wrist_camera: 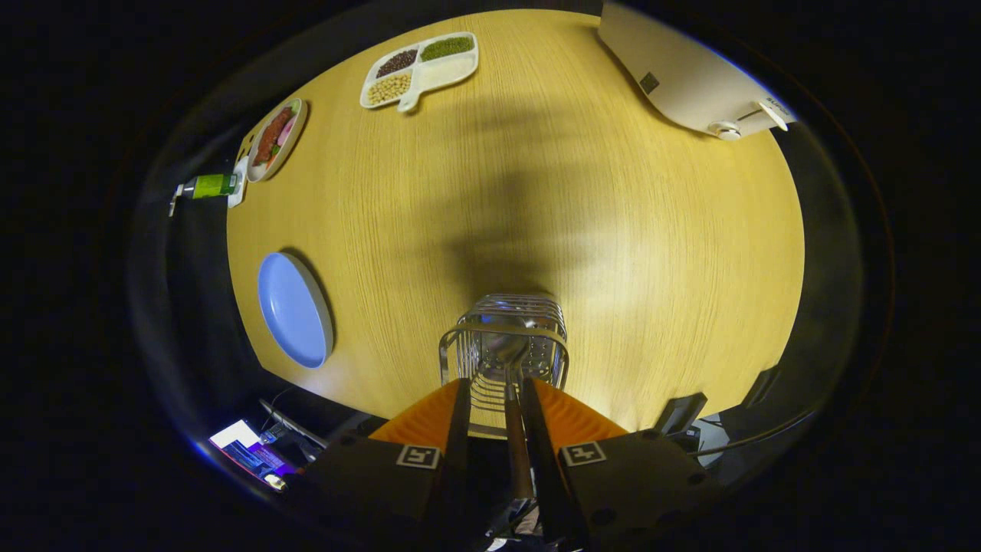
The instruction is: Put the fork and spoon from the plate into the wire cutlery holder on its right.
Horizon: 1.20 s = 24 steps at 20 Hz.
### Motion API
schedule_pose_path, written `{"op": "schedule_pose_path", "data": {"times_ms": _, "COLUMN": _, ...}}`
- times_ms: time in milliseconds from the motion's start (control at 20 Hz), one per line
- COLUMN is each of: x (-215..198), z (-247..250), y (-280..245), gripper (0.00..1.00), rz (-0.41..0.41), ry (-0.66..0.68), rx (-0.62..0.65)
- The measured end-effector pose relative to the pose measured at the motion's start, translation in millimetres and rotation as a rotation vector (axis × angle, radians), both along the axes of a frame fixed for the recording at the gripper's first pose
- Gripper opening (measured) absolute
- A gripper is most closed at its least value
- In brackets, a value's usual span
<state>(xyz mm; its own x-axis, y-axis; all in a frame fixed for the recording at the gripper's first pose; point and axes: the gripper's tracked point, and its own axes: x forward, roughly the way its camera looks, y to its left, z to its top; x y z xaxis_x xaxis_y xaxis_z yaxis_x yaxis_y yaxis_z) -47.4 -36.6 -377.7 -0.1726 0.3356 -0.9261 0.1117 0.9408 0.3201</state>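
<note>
The wire cutlery holder (460, 341) stands on the wooden table (628, 230) just ahead of my fingers, near the table's front edge. My gripper (497, 383) is right above it, shut on the thin metal handle of a spoon (515, 429) that runs between the fingers. The spoon points down into the holder, where its rounded head shows among the wires. To the left of the holder lies the blue plate (293, 310), with nothing on it. Whether another utensil stands in the holder I cannot make out.
A divided white tray (452, 70) of beans and a plate of food (295, 130) sit at the far left of the table, with a green bottle (211, 186) beside them. A white device (690, 77) lies at the far right. A lit screen (245, 448) sits below the table's front edge.
</note>
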Motion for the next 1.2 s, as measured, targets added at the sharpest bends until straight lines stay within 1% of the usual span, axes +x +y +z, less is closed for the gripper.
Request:
{"op": "schedule_pose_path", "data": {"times_ms": 100, "x": 7, "z": 9, "y": 0, "gripper": 0.54, "rz": -0.026, "ry": -0.115, "rx": 0.006}}
{"op": "schedule_pose_path", "data": {"times_ms": 200, "x": 16, "z": 20, "y": -4, "gripper": 0.62, "rz": -0.047, "ry": -0.252, "rx": -0.017}}
{"op": "schedule_pose_path", "data": {"times_ms": 250, "x": 20, "z": 29, "y": -7, "gripper": 0.77, "rz": -0.063, "ry": -0.315, "rx": -0.035}}
{"op": "schedule_pose_path", "data": {"times_ms": 300, "x": 23, "z": 45, "y": -7, "gripper": 0.83, "rz": -0.08, "ry": -0.373, "rx": -0.048}}
{"op": "schedule_pose_path", "data": {"times_ms": 350, "x": 26, "z": 53, "y": -10, "gripper": 0.89, "rz": -0.1, "ry": -0.435, "rx": -0.066}}
{"op": "schedule_pose_path", "data": {"times_ms": 450, "x": 32, "z": 72, "y": -16, "gripper": 0.95, "rz": -0.129, "ry": -0.556, "rx": -0.089}}
{"op": "schedule_pose_path", "data": {"times_ms": 550, "x": 37, "z": 94, "y": -21, "gripper": 0.99, "rz": -0.145, "ry": -0.68, "rx": -0.103}}
{"op": "schedule_pose_path", "data": {"times_ms": 800, "x": 61, "z": 176, "y": -41, "gripper": 0.99, "rz": -0.182, "ry": -0.999, "rx": -0.096}}
{"op": "schedule_pose_path", "data": {"times_ms": 1000, "x": 73, "z": 253, "y": -67, "gripper": 0.99, "rz": -0.147, "ry": -1.28, "rx": -0.13}}
{"op": "schedule_pose_path", "data": {"times_ms": 1200, "x": 68, "z": 312, "y": -74, "gripper": 0.99, "rz": -0.116, "ry": -1.447, "rx": -0.106}}
